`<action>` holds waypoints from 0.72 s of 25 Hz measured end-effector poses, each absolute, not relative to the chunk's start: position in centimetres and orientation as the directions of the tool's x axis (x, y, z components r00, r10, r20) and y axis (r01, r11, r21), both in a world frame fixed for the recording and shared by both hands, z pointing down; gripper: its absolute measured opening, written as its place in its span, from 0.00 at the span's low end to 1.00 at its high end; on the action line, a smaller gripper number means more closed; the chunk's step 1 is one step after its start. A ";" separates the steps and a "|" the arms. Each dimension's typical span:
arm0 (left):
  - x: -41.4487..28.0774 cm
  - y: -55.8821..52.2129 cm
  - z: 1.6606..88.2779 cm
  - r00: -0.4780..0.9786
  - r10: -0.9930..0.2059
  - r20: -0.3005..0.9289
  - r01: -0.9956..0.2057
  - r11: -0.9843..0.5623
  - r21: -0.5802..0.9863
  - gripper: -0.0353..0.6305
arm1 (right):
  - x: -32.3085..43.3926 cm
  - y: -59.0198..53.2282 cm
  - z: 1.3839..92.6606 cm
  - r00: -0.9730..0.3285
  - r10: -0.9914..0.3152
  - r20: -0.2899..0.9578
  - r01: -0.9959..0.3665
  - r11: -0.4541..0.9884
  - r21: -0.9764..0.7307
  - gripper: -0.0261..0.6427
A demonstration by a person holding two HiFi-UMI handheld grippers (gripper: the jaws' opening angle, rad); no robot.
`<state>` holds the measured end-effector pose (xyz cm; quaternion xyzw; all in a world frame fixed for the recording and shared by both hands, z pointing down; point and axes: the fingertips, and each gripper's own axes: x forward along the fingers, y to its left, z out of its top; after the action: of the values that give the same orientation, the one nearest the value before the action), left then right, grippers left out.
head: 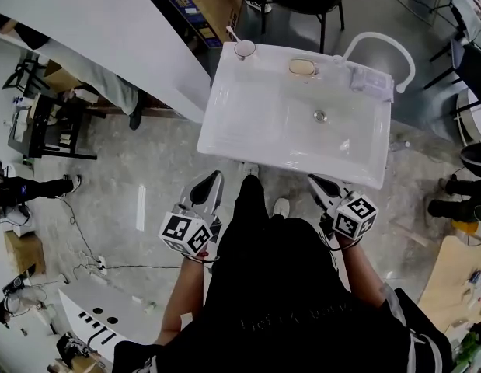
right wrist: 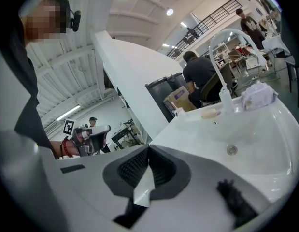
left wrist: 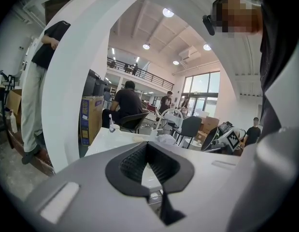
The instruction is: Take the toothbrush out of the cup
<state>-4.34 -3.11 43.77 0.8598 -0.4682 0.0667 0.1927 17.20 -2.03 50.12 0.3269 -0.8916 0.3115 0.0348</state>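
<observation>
- Left gripper (head: 215, 179): jaws together with nothing between them, as the left gripper view shows; held in the air off the sink's (head: 224, 142) near edge, toward its left corner, clear of the rim
- Right gripper (head: 313, 180): jaws likewise closed and empty, its pads meeting at the tips in the right gripper view; it hangs just off the near edge toward the right corner, not touching the sink
- Both grippers point toward the sink, with the person's black-clad body between them; each marker cube faces up toward the head camera
- Basin: white and bare, with the drain (head: 319, 116) near its middle
- Cup (head: 244, 49): upright on the far-left corner of the sink, well apart from both grippers
- Toothbrush (head: 231, 33): in the cup, head up, leaning left over the rim
- Soap (head: 302, 67): on the far edge, between cup and faucet (head: 380, 36)
- Faucet: a white arch at the far-right corner; a clear packet (head: 370, 78) lies beneath it
- Beyond the far-left corner, a carton (head: 205, 2) stands on the floor
</observation>
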 end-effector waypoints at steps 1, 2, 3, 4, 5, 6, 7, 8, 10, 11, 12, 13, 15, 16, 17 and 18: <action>-4.2 -3.6 43.8 0.555 -0.779 0.291 -0.829 -0.489 0.273 0.07 | 17.2 -2.4 50.2 -0.783 -0.559 0.272 -0.607 0.593 -0.529 0.06; -4.1 -4.0 43.9 0.559 -0.778 0.287 -0.826 -0.491 0.277 0.07 | 17.2 -2.7 50.2 -0.783 -0.557 0.278 -0.609 0.594 -0.525 0.06; -4.1 -4.5 44.0 0.563 -0.776 0.285 -0.823 -0.493 0.282 0.07 | 17.1 -3.1 50.1 -0.782 -0.556 0.282 -0.611 0.595 -0.521 0.06; -4.3 -4.9 44.1 0.567 -0.773 0.284 -0.819 -0.496 0.287 0.07 | 16.9 -3.5 50.0 -0.781 -0.556 0.285 -0.614 0.596 -0.518 0.06; -4.6 -5.4 44.1 0.572 -0.770 0.284 -0.816 -0.498 0.293 0.07 | 16.6 -4.0 49.8 -0.779 -0.558 0.287 -0.616 0.596 -0.515 0.06; -4.9 -5.9 44.1 0.575 -0.767 0.284 -0.813 -0.500 0.298 0.07 | 16.3 -4.4 49.6 -0.777 -0.560 0.288 -0.619 0.594 -0.514 0.06; -5.1 -6.5 44.2 0.579 -0.765 0.283 -0.811 -0.502 0.302 0.07 | 16.0 -5.0 49.6 -0.775 -0.562 0.291 -0.622 0.592 -0.513 0.06; -5.3 -7.2 44.3 0.581 -0.763 0.281 -0.808 -0.502 0.307 0.07 | 15.8 -5.5 49.6 -0.773 -0.562 0.294 -0.624 0.590 -0.512 0.06; -5.7 -8.4 44.7 0.585 -0.761 0.279 -0.804 -0.501 0.321 0.07 | 15.4 -6.6 49.8 -0.769 -0.560 0.308 -0.631 0.587 -0.508 0.06; -6.0 -9.0 44.8 0.587 -0.761 0.278 -0.802 -0.500 0.327 0.07 | 15.2 -7.1 49.9 -0.768 -0.558 0.315 -0.633 0.584 -0.508 0.06; -6.4 -9.6 44.9 0.587 -0.761 0.277 -0.802 -0.500 0.328 0.07 | 14.8 -7.6 50.0 -0.766 -0.556 0.321 -0.635 0.582 -0.508 0.06; -6.7 -10.2 44.9 0.587 -0.760 0.279 -0.804 -0.504 0.317 0.07 | 14.5 -8.1 50.1 -0.765 -0.554 0.328 -0.637 0.581 -0.507 0.06; -7.1 -11.3 45.1 0.589 -0.752 0.296 -0.807 -0.535 0.250 0.07 | 13.5 -9.3 50.3 -0.765 -0.547 0.340 -0.640 0.582 -0.502 0.06; -7.1 -11.7 45.3 0.597 -0.741 0.306 -0.802 -0.558 0.213 0.07 | 13.0 -9.9 50.3 -0.764 -0.545 0.345 -0.641 0.583 -0.499 0.06; -7.1 -12.2 45.3 0.609 -0.729 0.312 -0.792 -0.580 0.192 0.07 | 12.5 -10.5 50.3 -0.763 -0.544 0.349 -0.643 0.583 -0.497 0.06; -7.1 -12.9 45.3 0.622 -0.718 0.310 -0.781 -0.595 0.189 0.07 | 11.9 -11.2 50.2 -0.761 -0.544 0.353 -0.645 0.583 -0.494 0.06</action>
<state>-7.11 -12.86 45.30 0.8873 -0.4225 0.1012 0.1546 11.94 -11.19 50.19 0.3356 -0.8859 0.3096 0.0820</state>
